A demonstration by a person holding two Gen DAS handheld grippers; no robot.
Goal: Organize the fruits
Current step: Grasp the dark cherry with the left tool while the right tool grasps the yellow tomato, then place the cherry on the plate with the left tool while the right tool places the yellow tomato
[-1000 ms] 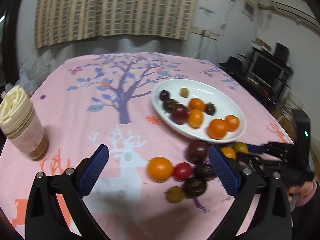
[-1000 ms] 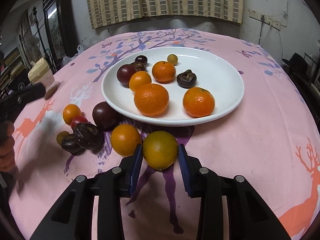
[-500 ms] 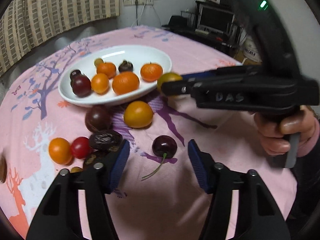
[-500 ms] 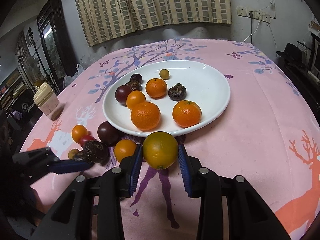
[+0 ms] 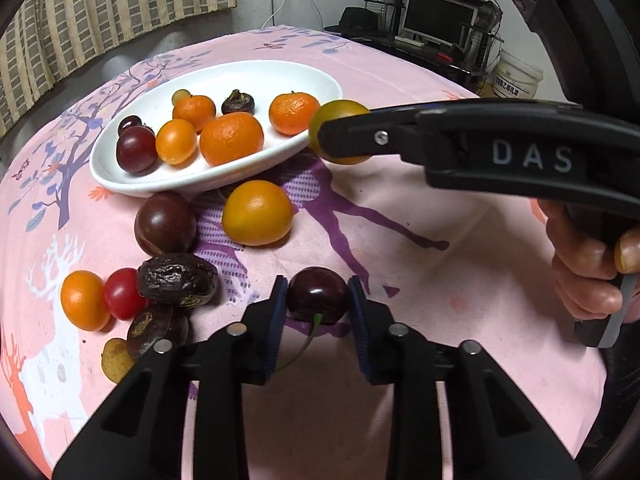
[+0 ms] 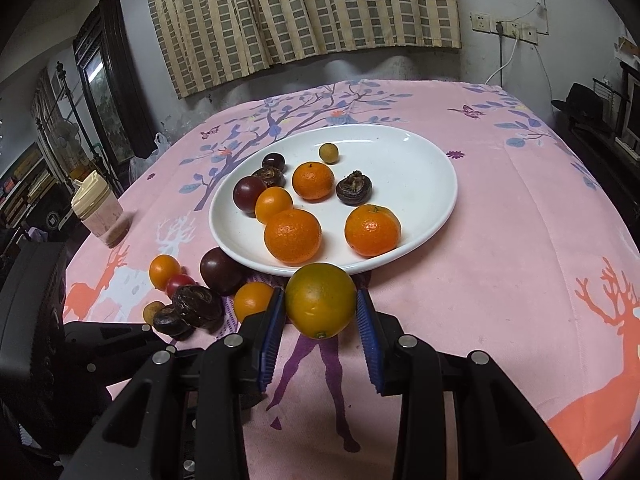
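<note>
Left gripper [image 5: 318, 300] jaws just closed in; cherry [image 5: 318, 294] sits between the blue pads, both touching it, on the pink tablecloth [image 5: 440, 280], stem trailing toward 6 o'clock. Right gripper [image 6: 321, 312] clenched on a greenish-yellow citrus [image 6: 320, 300], apparently lifted just off the cloth at the white plate's [image 6: 424, 168] 6 o'clock rim. Plate holds three mandarins, dark plums, smaller fruits. Loose fruit cluster [image 5: 160, 264] lies at 9–10 o'clock from cherry.

cherry: glossy dark red cherry [image 5: 318, 295] with green stem, on pink cloth
citrus: round greenish-yellow citrus fruit [image 6: 321, 300], just before white oval plate [image 6: 424, 168] of fruit
</note>
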